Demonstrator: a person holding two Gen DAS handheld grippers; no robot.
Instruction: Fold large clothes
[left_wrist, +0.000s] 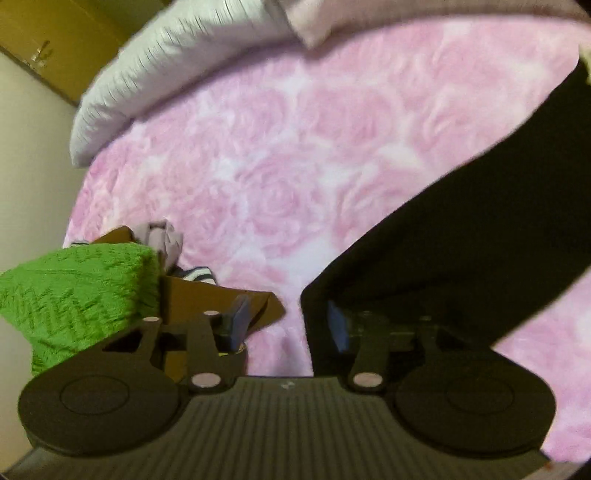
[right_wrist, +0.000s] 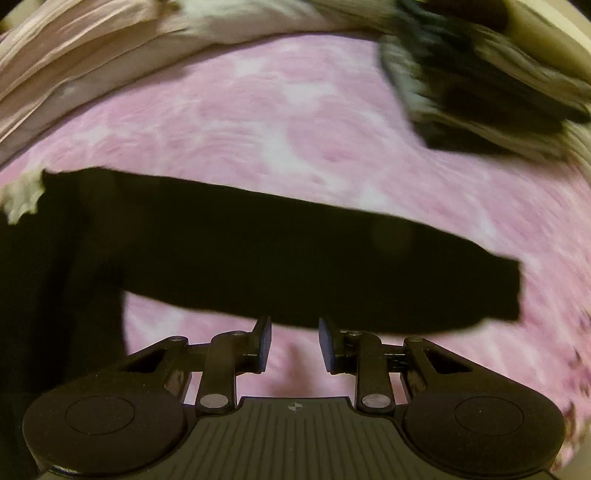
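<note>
A black garment (left_wrist: 461, 229) lies on the pink rose-patterned bedspread (left_wrist: 295, 147), running from the upper right down to my left gripper (left_wrist: 288, 325). That gripper is open; the garment's edge reaches just inside the gap by the right blue pad (left_wrist: 338, 326), and no pad presses on it. In the right wrist view a long black sleeve (right_wrist: 295, 258) stretches across the bedspread (right_wrist: 258, 129). My right gripper (right_wrist: 295, 345) is open just short of the sleeve's near edge, with only pink cover between its fingers.
A green knitted item (left_wrist: 74, 291) and a brown box (left_wrist: 199, 295) holding clothes sit at the left. A white pillow (left_wrist: 166, 66) lies at the far edge. Pale pink bedding (right_wrist: 92, 55) and a dark and cream heap (right_wrist: 480, 92) line the top.
</note>
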